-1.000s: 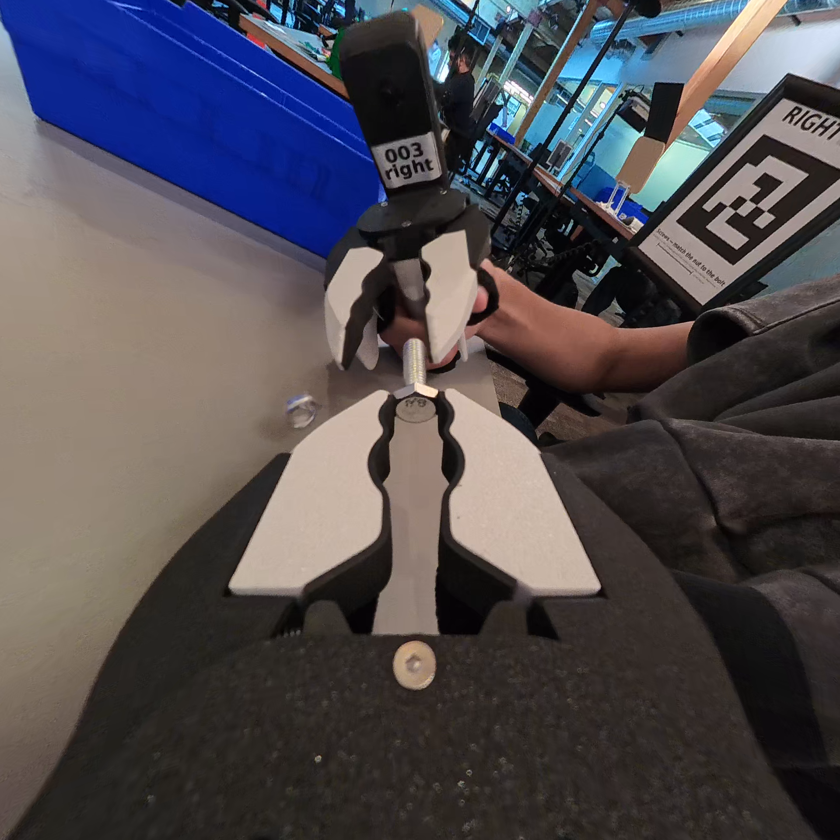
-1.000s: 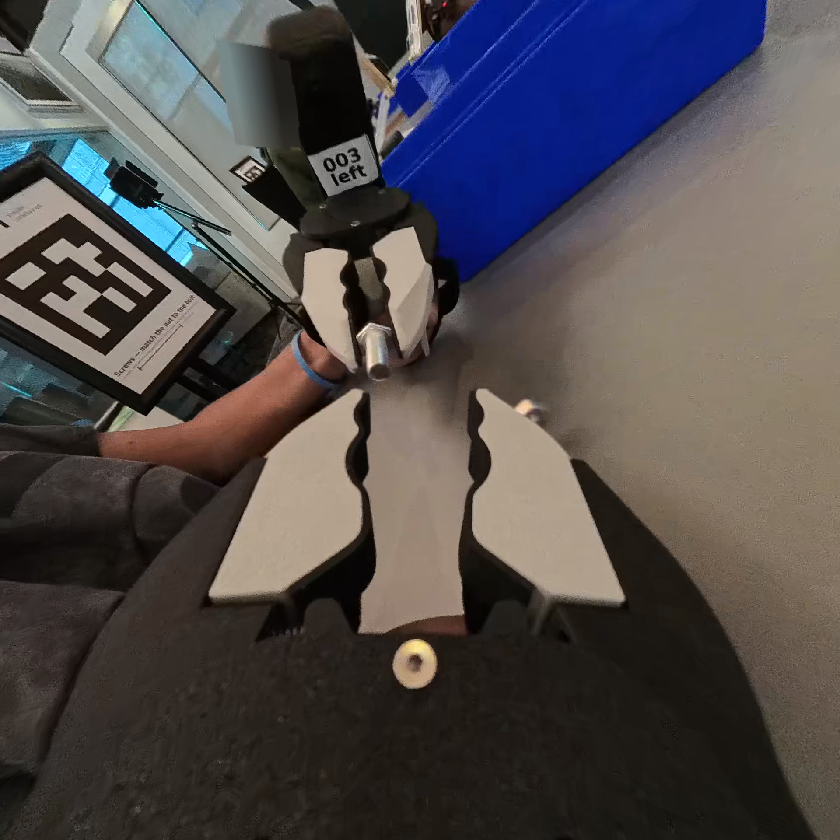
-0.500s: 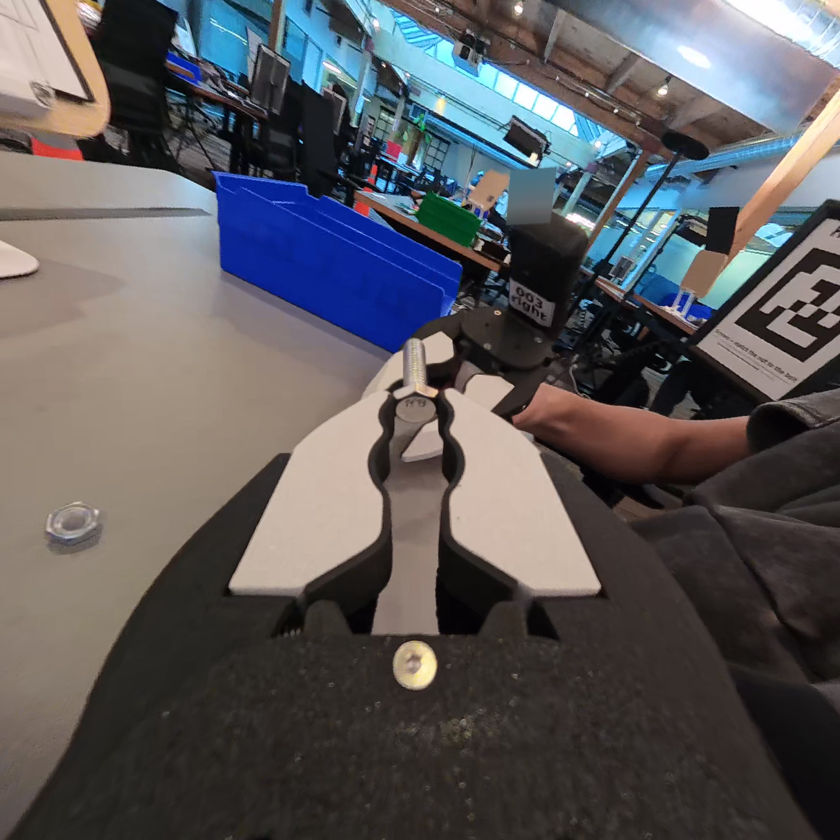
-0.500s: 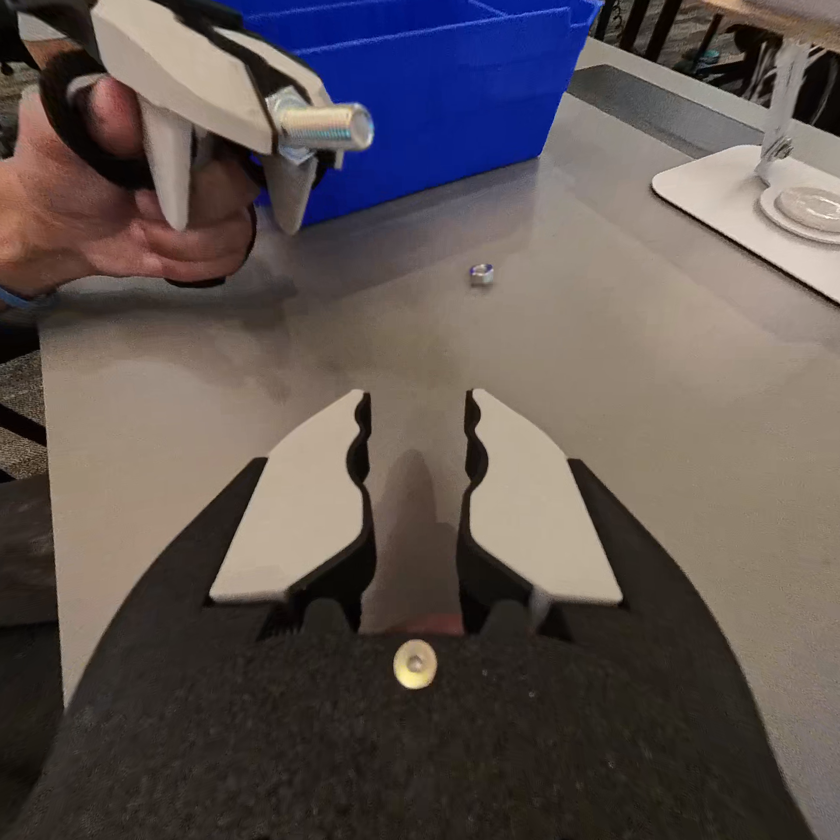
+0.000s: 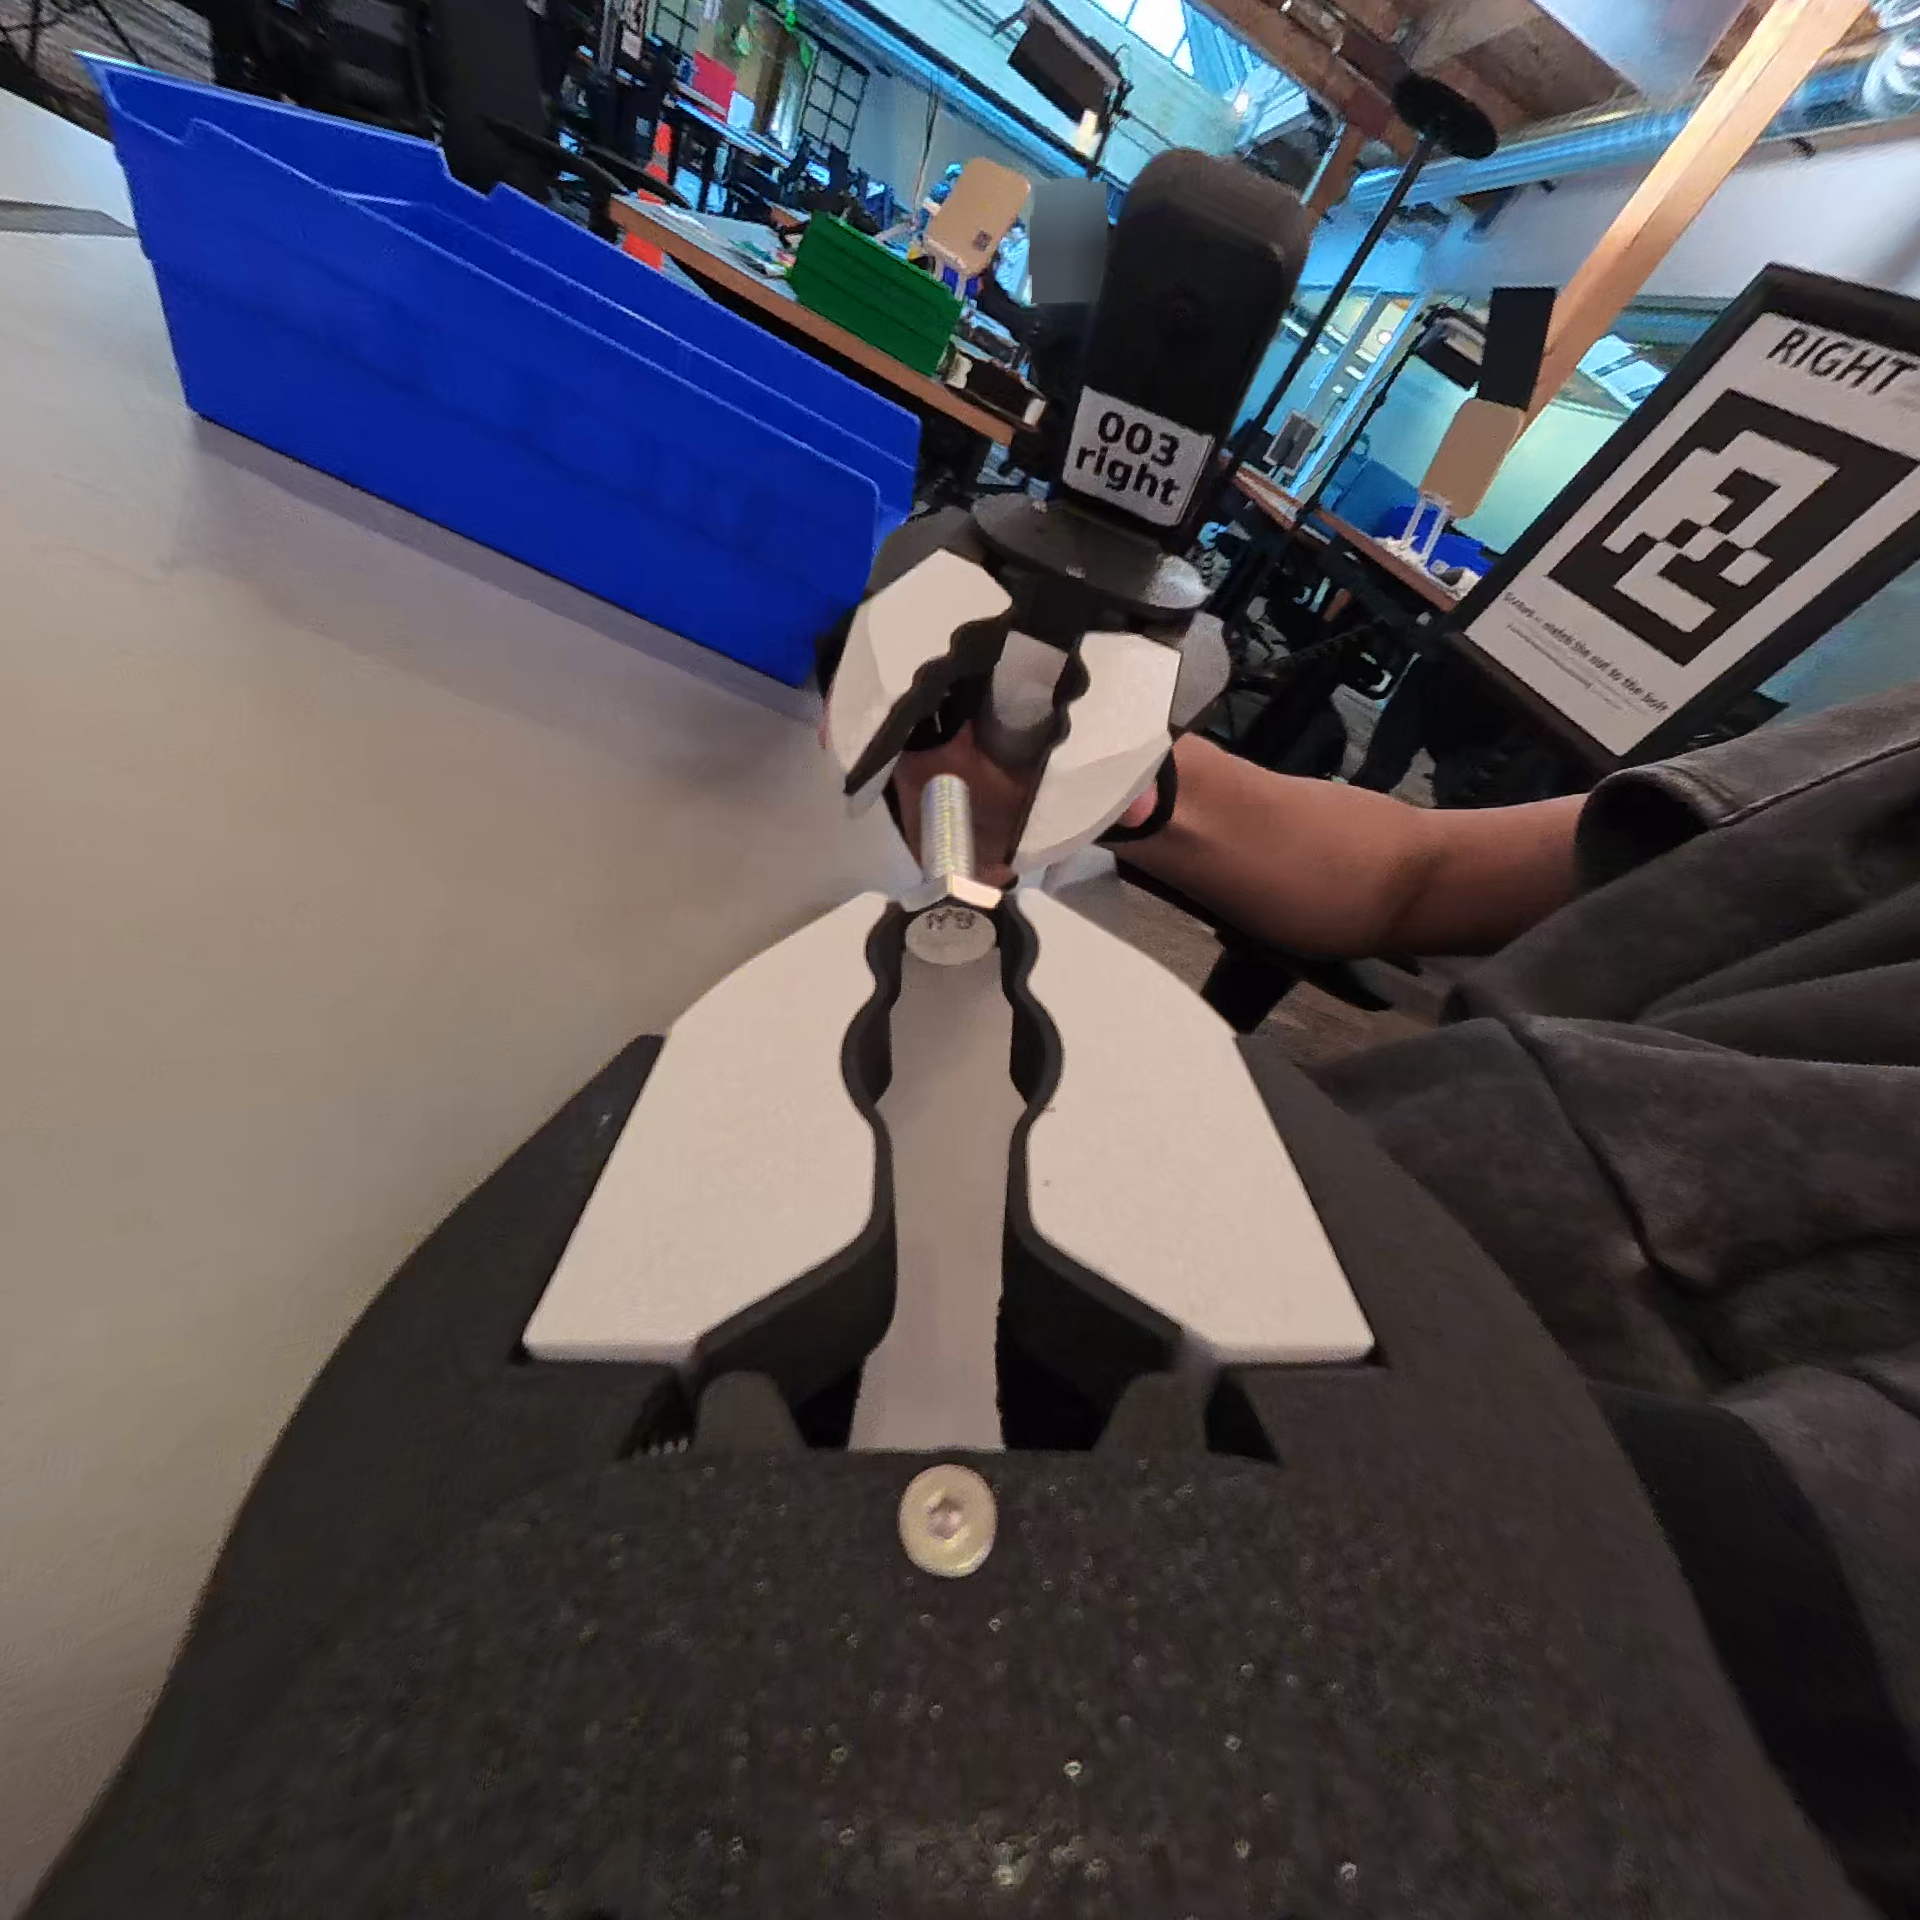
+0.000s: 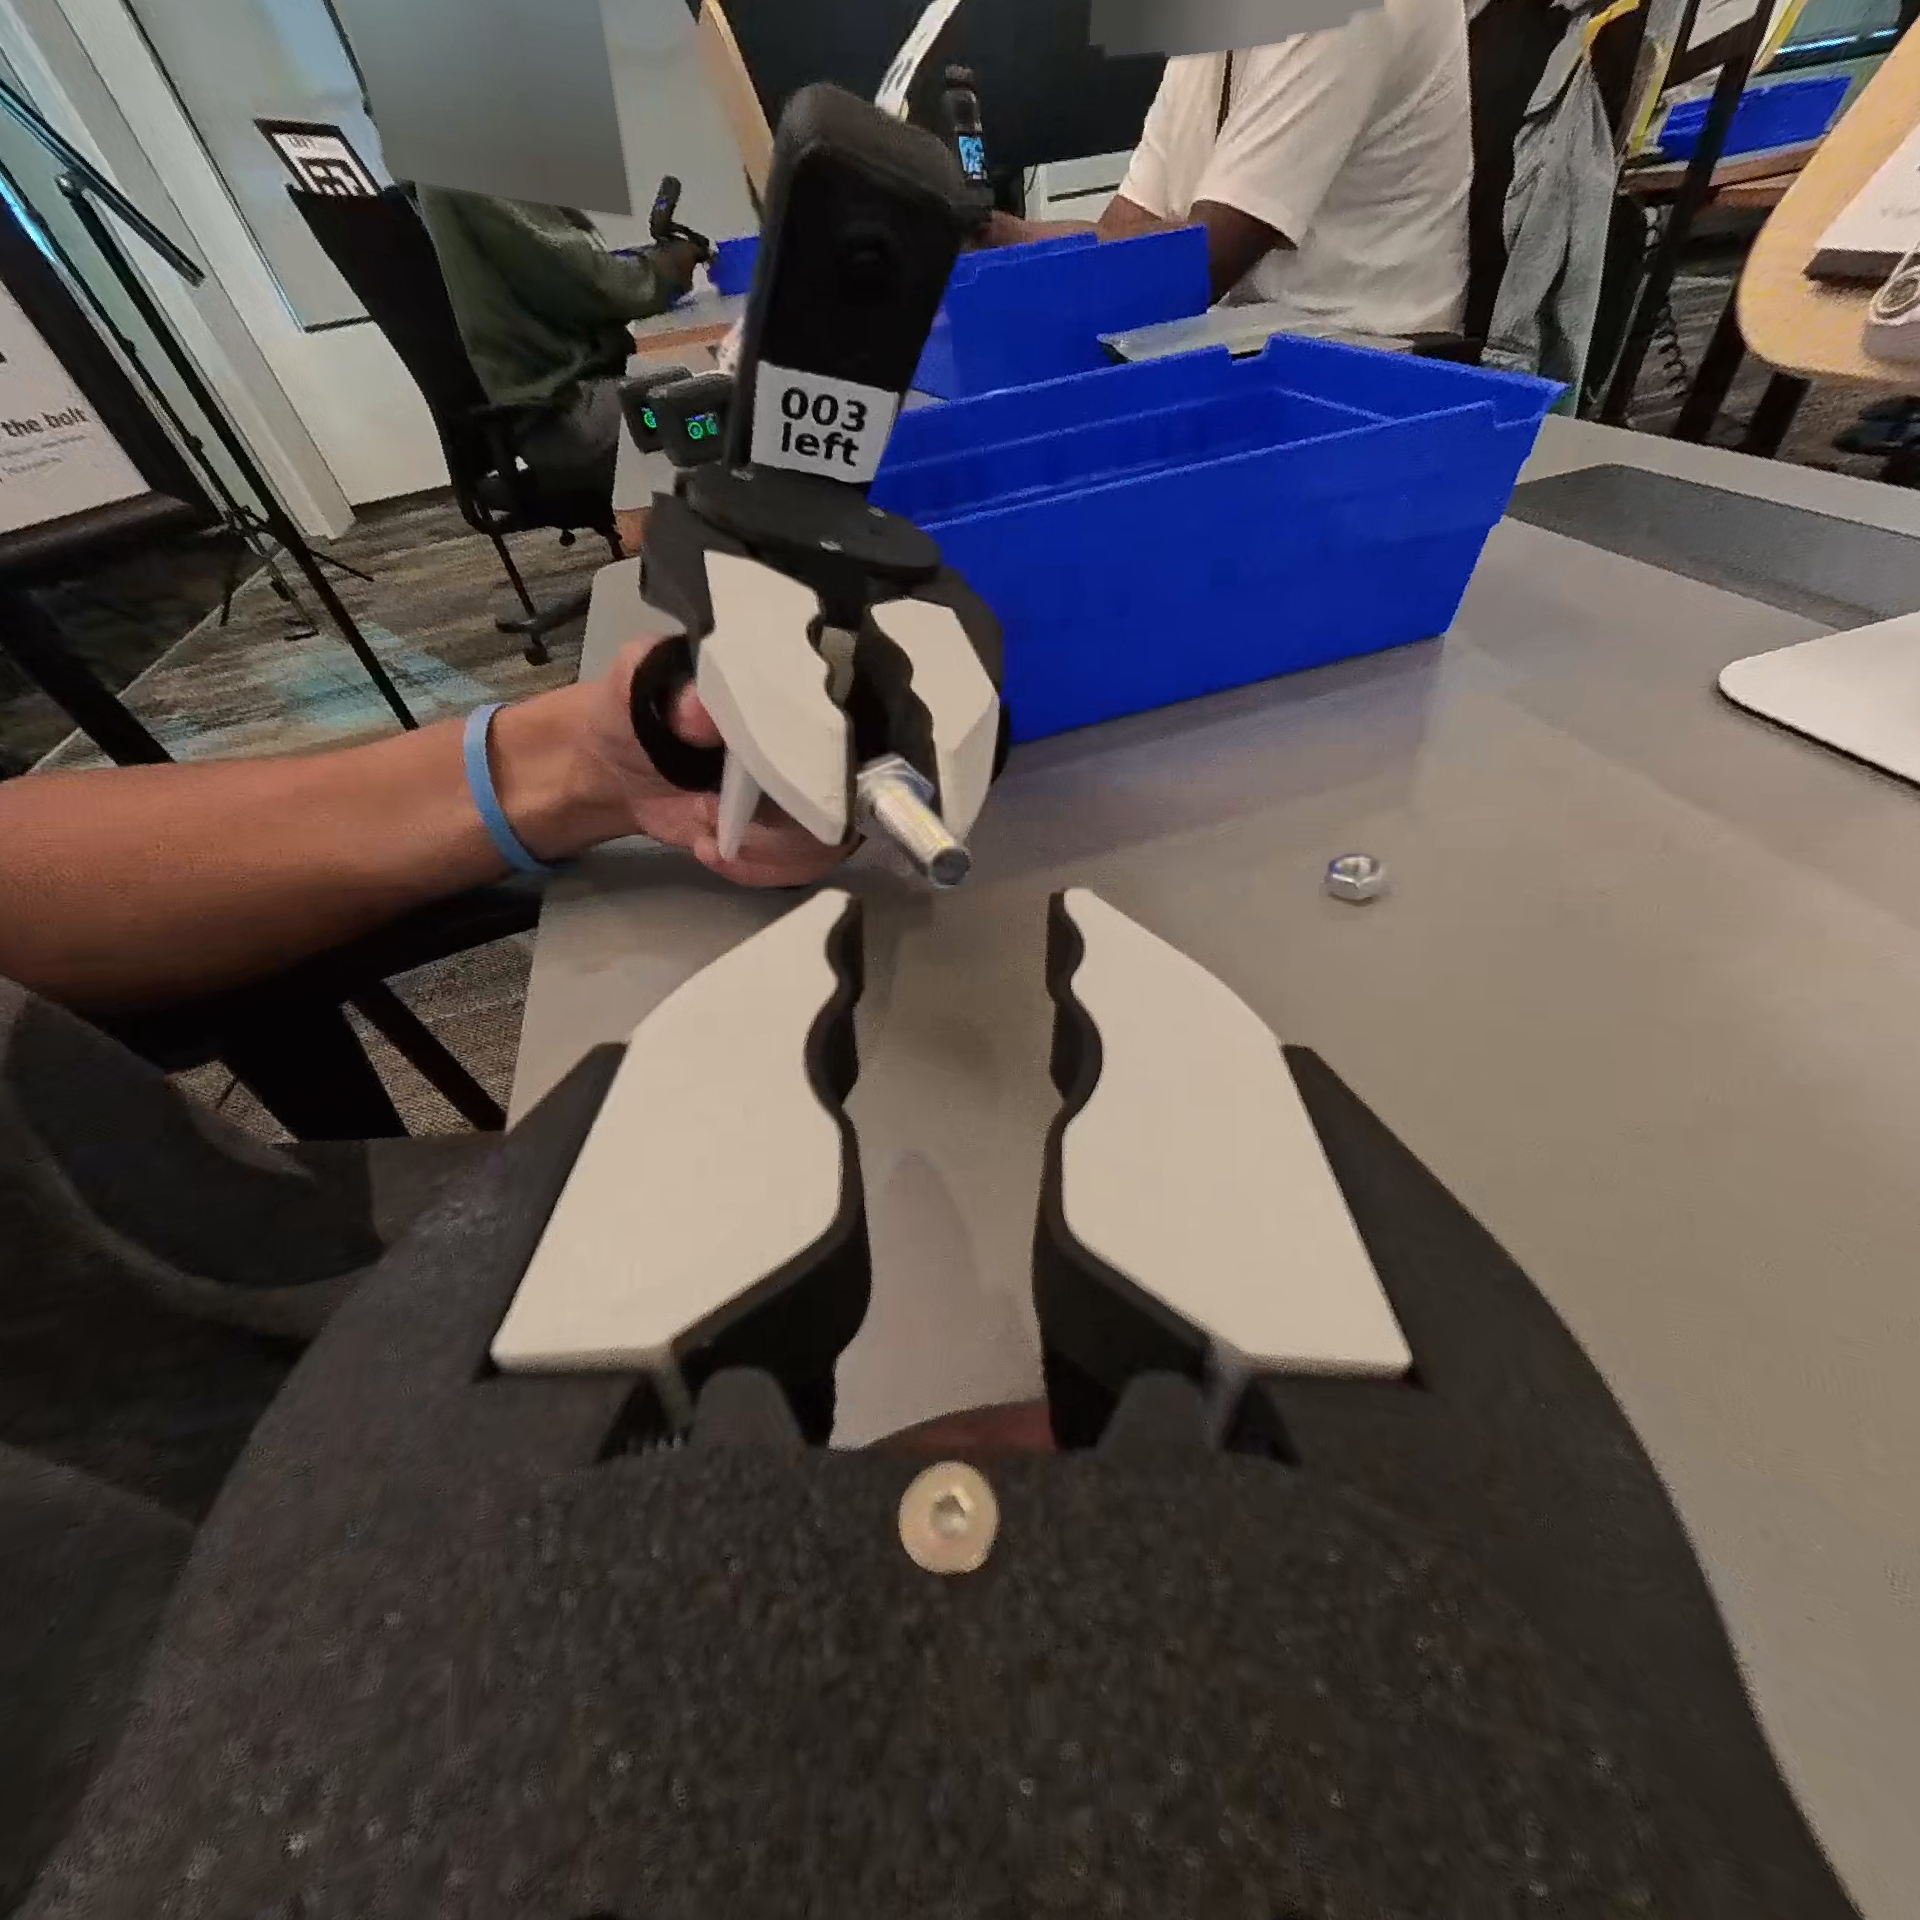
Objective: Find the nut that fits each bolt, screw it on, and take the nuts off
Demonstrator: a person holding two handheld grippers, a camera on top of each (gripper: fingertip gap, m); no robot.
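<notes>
My left gripper [image 5: 951, 909] is shut on the hex head of a silver bolt [image 5: 948, 840]; its threaded shank points away from me toward my right gripper [image 5: 961, 769], which faces it open and empty. In the right wrist view my right gripper [image 6: 954, 914] is open with nothing between its fingers. The left gripper [image 6: 894, 800] sits just ahead and left, and the bolt [image 6: 914, 826] sticks out toward me, bare of any nut. A silver nut [image 6: 1354, 878] lies loose on the grey table [image 6: 1455, 1091] to the right of my right fingertips.
A blue bin [image 6: 1195, 540] stands at the back of the table, also in the left wrist view [image 5: 499, 416]. A white pad [image 6: 1839, 691] lies at the far right. A framed marker sign [image 5: 1714, 520] stands beside the table. Other people sit behind. Less than 4 cm separates the two grippers' tips.
Both grippers swung out to look over the table, then back to face each other. The bolt stays held by the left gripper. The right gripper stays open and empty.
</notes>
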